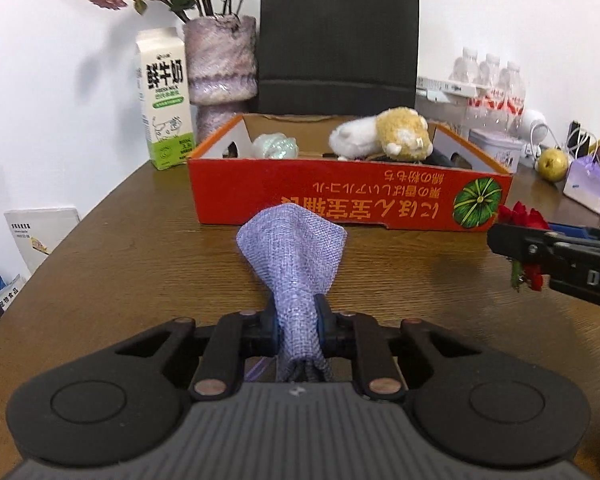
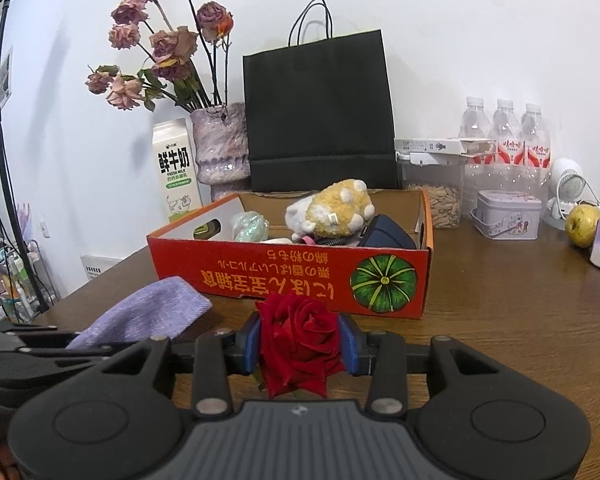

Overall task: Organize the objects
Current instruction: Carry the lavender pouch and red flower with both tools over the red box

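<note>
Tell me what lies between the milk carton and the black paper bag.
The purple vase of dried roses stands between milk carton and black paper bag; both wrist views show it.

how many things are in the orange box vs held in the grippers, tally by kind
In the orange box:
plush toy: 1
glittery shell-like ornament: 1
dark blue pouch: 1

Held:
lilac fabric pouch, left gripper: 1
red rose, right gripper: 1

Total: 5 that can be told apart; smaller bits in the box are unclear.

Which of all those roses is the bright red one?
The red rose clamped in the right gripper; the dried roses standing in the vase are faded pink.
</note>
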`<state>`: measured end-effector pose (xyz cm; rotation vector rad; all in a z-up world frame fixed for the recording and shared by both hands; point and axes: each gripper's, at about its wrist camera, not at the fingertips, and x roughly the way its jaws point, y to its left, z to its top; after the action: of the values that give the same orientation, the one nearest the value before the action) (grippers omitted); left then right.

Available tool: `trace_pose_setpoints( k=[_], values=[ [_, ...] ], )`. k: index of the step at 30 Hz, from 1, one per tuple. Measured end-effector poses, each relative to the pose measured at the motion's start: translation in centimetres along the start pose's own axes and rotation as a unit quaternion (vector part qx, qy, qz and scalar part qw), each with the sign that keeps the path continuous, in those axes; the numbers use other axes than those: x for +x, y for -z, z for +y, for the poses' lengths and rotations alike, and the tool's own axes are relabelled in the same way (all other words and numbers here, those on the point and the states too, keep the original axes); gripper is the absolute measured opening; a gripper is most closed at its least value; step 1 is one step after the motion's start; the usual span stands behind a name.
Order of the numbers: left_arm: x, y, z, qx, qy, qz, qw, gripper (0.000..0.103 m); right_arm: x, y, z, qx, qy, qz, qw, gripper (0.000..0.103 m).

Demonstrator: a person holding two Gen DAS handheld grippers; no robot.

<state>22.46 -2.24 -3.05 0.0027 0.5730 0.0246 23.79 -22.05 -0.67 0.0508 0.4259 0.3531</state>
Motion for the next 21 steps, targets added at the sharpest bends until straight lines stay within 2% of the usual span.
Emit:
trace_pose_setpoints(
  k=[11,21],
  values=[
    [-2.4,0.3,-0.1,-0.018,0.006,-0.022,0.9996,0.017,-1.6,0.0,1.4,-0.02,0.01,-0.026,0.999,0.038],
    [-3.3,-0.9,0.0,-0.028,0.014,-0.041,0.9987,0.017,-2.6,-0.8,3.0,-0.036,0.013,-0.047,0.998,0.038]
  ],
)
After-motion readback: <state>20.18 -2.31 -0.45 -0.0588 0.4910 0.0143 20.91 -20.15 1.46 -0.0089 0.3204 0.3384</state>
